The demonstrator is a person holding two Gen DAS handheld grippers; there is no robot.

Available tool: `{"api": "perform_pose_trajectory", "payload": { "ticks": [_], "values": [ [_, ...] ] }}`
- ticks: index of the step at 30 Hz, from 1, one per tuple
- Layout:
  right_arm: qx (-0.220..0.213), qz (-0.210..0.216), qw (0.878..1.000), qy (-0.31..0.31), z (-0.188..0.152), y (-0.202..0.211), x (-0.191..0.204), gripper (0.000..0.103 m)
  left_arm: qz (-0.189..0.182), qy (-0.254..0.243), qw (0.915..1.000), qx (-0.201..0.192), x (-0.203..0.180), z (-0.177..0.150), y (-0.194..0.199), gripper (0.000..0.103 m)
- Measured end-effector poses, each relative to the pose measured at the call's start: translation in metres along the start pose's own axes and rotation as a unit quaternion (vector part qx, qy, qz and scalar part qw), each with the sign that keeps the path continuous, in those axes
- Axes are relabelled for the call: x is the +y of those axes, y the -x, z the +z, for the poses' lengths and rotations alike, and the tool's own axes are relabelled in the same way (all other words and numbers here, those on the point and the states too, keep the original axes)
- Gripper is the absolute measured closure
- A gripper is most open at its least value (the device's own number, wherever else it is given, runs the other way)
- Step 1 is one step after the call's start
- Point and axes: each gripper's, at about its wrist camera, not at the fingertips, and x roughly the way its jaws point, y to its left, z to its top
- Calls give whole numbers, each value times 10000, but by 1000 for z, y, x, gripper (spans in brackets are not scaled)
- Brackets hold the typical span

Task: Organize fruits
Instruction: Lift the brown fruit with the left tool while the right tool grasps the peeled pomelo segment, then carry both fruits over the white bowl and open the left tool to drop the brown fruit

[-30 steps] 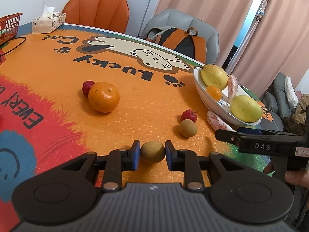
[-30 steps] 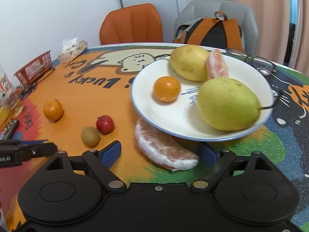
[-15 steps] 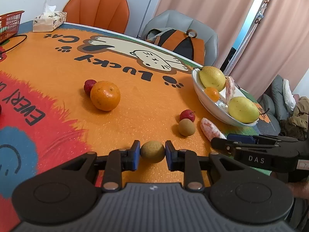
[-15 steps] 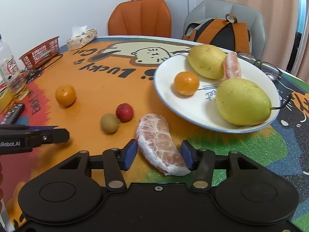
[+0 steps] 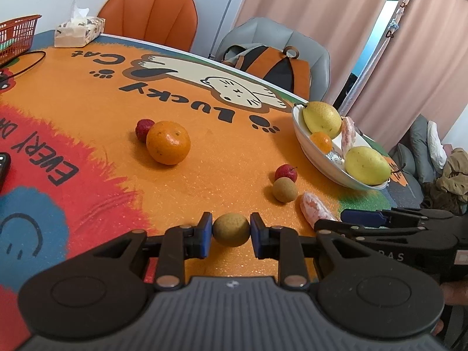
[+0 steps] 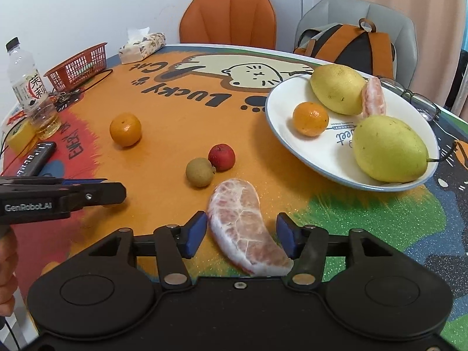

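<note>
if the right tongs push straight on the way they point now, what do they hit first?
The peeled pomelo segment, already lying between the opening right tongs. Past it, roughly in line, sit the brown longan and the red fruit, though depth is hard to judge.

Peeled pink pomelo segment [image 6: 245, 222] flat on the orange mat, just beside the laden white plate [image 6: 280, 134].

Both tools look alike. The left gripper [image 5: 231, 238] has a matte black frame with blue pads on its fingertips, silver rivets on the linkage bars behind the jaws, and a ribbed grey housing further back. The right gripper [image 6: 242, 235] shows round discs flanking its linkage; "GenRobot.AI" is printed white along the left tool's side.
</note>
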Motion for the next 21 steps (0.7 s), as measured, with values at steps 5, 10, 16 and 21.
{"api": "perform_pose_trajectory", "payload": {
  "ticks": [5, 10, 16, 21],
  "values": [
    [57, -35, 10000, 55, 1, -7, 4, 45, 28, 34, 10000, -20, 4, 0, 3, 77],
    [93, -141, 9995, 254, 0, -9, 13, 44, 58, 72, 10000, -6, 8, -1, 5, 77],
    [91, -177, 9994, 267, 0, -7, 14, 59, 92, 119, 9999, 4, 10, -3, 10, 77],
    [85, -135, 9996, 249, -3, 1, 15, 62, -17, 97, 9999, -47, 7, -4, 14, 77]
  ]
}}
